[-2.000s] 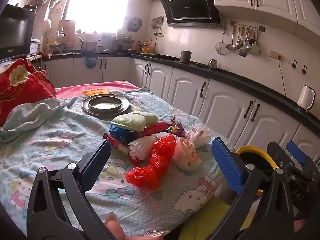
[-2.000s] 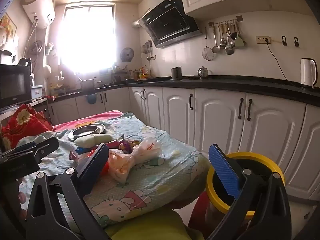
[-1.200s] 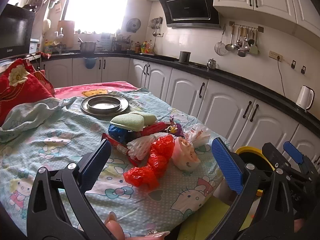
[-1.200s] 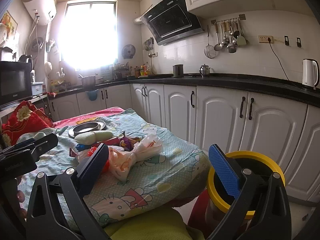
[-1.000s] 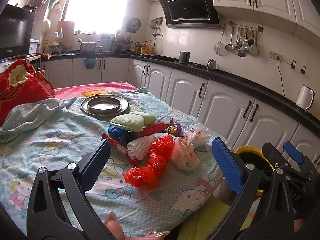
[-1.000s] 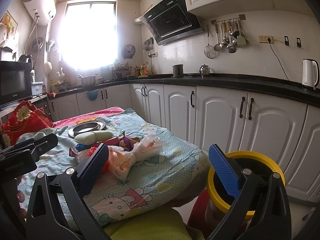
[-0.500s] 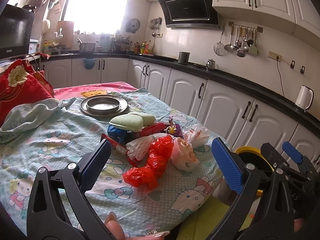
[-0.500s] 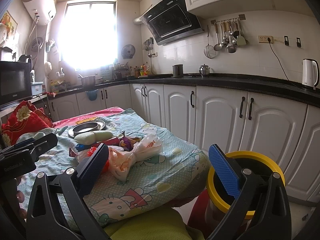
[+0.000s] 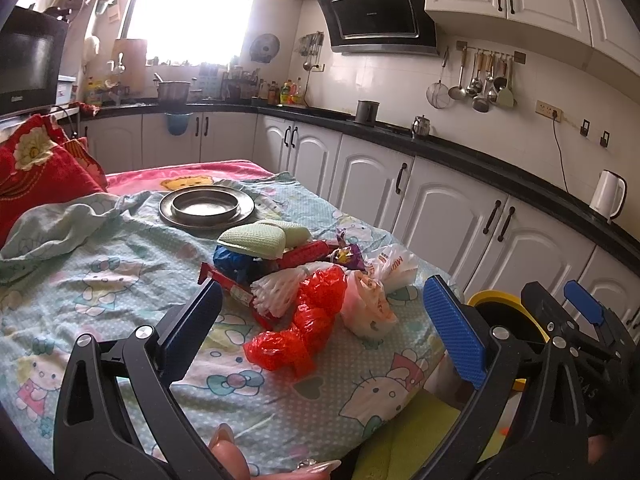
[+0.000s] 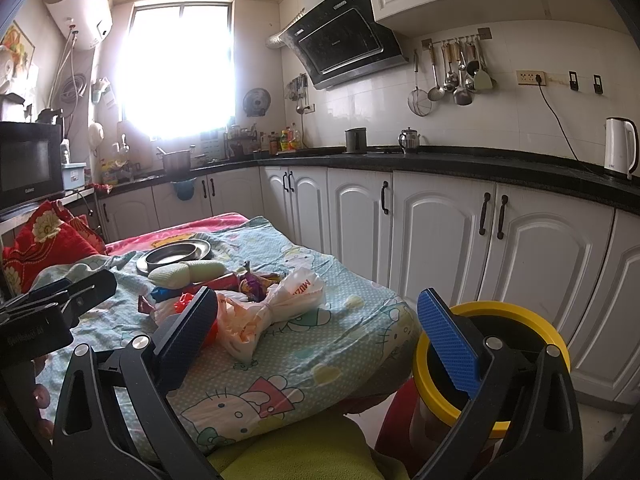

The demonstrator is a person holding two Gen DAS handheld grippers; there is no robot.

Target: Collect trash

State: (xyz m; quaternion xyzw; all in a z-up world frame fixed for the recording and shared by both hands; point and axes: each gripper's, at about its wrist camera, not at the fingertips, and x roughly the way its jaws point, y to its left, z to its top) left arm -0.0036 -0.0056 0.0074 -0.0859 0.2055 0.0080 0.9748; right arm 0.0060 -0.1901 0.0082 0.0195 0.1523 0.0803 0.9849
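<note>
A pile of trash lies on the Hello Kitty cloth (image 9: 100, 280): a red plastic bag (image 9: 308, 324), a knotted white bag (image 9: 372, 300) (image 10: 276, 312), a white foam net (image 9: 276, 292), a red wrapper (image 9: 232, 288), a blue bag (image 9: 232, 260) and a purple candy wrapper (image 9: 346, 254). A yellow-rimmed bin (image 10: 516, 320) (image 9: 504, 308) stands on the floor right of the table. My left gripper (image 9: 320, 332) is open and empty, just short of the red bag. My right gripper (image 10: 316, 328) is open and empty, between the white bag and the bin.
A metal plate with a bowl (image 9: 206, 206) sits farther back on the cloth. Green cloths (image 9: 256, 238) rest on the pile. A red cushion (image 9: 36, 168) lies at the left. White cabinets (image 10: 440, 232) run along the right. A yellow-green cloth (image 10: 300, 452) lies below.
Both grippers have stayed open and almost still; the left view has shifted only slightly.
</note>
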